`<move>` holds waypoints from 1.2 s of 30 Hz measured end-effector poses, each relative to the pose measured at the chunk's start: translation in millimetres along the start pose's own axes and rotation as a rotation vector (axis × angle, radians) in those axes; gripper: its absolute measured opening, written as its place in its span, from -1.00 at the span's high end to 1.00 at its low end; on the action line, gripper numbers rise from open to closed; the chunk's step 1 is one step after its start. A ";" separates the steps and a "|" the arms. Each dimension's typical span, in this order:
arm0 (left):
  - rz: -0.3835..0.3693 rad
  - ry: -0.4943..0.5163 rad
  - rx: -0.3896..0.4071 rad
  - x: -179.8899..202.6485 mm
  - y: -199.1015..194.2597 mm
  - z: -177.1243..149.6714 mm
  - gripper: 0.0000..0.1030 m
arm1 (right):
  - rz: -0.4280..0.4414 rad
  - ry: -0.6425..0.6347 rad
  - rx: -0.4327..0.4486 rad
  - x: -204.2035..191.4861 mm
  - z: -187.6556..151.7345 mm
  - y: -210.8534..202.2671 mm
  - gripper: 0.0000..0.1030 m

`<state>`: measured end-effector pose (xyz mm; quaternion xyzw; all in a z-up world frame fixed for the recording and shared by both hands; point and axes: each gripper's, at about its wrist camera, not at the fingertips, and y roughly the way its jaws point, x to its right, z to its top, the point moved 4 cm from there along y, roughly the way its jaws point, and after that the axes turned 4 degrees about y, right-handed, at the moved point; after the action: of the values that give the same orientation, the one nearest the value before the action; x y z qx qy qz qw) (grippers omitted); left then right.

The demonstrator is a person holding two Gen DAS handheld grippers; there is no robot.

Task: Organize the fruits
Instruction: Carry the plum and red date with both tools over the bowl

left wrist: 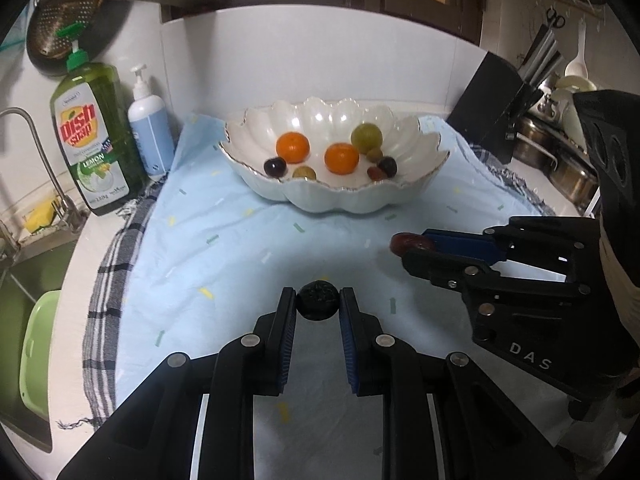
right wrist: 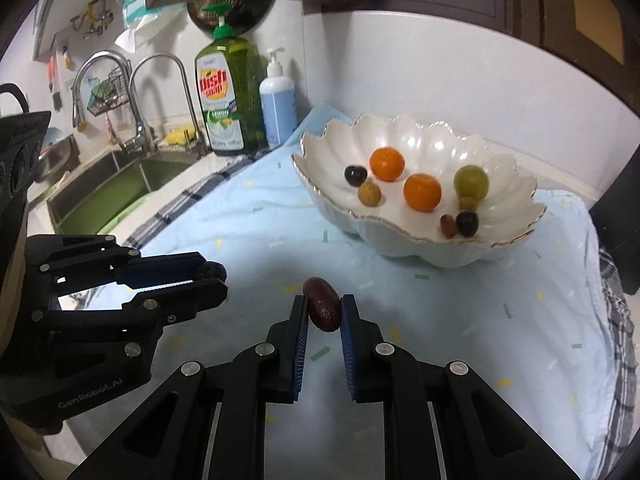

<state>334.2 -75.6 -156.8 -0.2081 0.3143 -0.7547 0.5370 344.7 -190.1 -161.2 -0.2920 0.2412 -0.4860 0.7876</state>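
Note:
A white scalloped bowl (left wrist: 416,196) (right wrist: 500,160) stands on the light blue cloth and holds two oranges (left wrist: 293,147) (right wrist: 422,192), a green fruit (left wrist: 365,137) (right wrist: 471,181) and several small dark and tan fruits. My left gripper (left wrist: 318,302) (right wrist: 212,272) is shut on a dark, rough round fruit (left wrist: 318,301), in front of the bowl. My right gripper (right wrist: 324,312) (left wrist: 412,246) is shut on a dark red oblong fruit (right wrist: 322,309) (left wrist: 412,243), just right of the left gripper.
A green dish soap bottle (left wrist: 94,132) (right wrist: 230,96) and a blue pump bottle (left wrist: 150,128) (right wrist: 278,100) stand at the left wall. A sink (right wrist: 120,184) with taps lies left. A black knife block (left wrist: 496,108) and pots stand at the right.

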 end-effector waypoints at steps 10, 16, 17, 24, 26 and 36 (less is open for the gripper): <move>0.012 0.001 0.100 -3.2 -30.1 23.9 0.57 | -0.049 0.028 0.092 0.9 20.9 -33.9 0.66; 0.021 0.008 0.170 -4.4 -44.3 46.5 0.56 | -0.079 0.051 0.138 6.4 37.5 -46.7 0.66; 0.022 0.013 0.179 -4.0 -45.9 50.1 0.56 | -0.081 0.053 0.146 6.9 40.1 -48.6 0.66; 0.027 0.030 0.243 -4.5 -53.2 77.5 0.56 | -0.096 0.069 0.206 12.5 61.2 -59.6 0.66; 0.029 0.030 0.256 -5.6 -53.2 85.8 0.56 | -0.100 0.081 0.220 16.1 68.0 -60.5 0.66; 0.050 0.038 0.286 -7.9 -36.9 129.8 0.57 | -0.127 0.113 0.245 42.4 98.6 -52.2 0.66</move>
<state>396.3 -92.5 -38.0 -0.1071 0.2188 -0.7821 0.5736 395.1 -224.9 -58.7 -0.1803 0.2051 -0.5764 0.7702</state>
